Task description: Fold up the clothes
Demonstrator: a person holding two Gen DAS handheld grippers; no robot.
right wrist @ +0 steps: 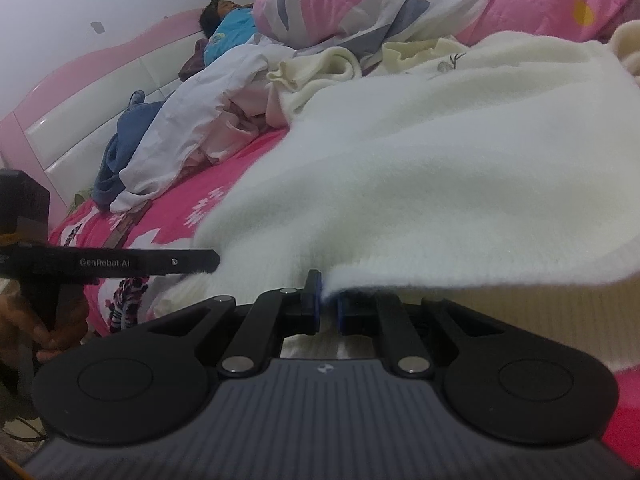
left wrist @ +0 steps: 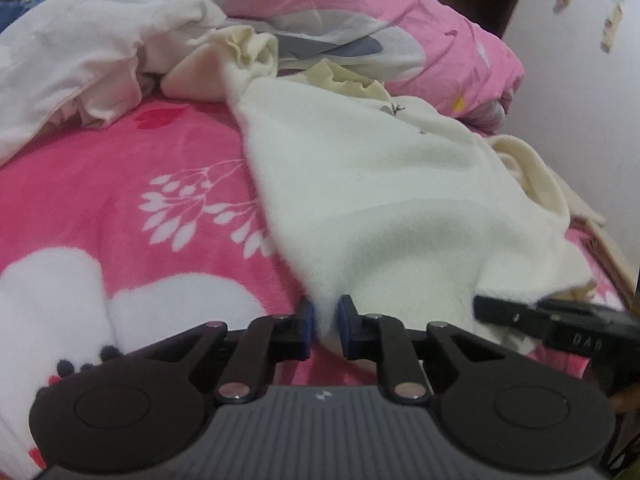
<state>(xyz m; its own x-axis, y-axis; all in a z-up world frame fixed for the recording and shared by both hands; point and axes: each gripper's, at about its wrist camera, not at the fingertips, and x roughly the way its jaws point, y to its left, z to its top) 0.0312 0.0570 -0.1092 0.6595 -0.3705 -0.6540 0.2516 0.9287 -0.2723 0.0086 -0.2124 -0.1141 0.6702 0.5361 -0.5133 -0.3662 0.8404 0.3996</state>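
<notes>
A cream fleece garment (left wrist: pixel 380 184) lies spread on the pink flowered blanket (left wrist: pixel 120 152), with its sleeves bunched at the far end. My left gripper (left wrist: pixel 326 318) is shut on the near corner of its hem, and the cloth is pinched between the blue pads. In the right wrist view the same garment (right wrist: pixel 440 168) rises from my right gripper (right wrist: pixel 329 308), which is shut on another part of the near hem. Each view shows the other gripper from the side: a black finger (left wrist: pixel 512 314) at the right edge and a black finger (right wrist: pixel 160 262) at the left.
A heap of white and pale pink clothes (left wrist: pixel 80 48) lies at the back left, with a blue garment (right wrist: pixel 120 140) beside it. A pink and grey duvet (left wrist: pixel 380 20) is piled behind. A person in blue (right wrist: pixel 228 24) lies by the padded headboard (right wrist: pixel 80 112).
</notes>
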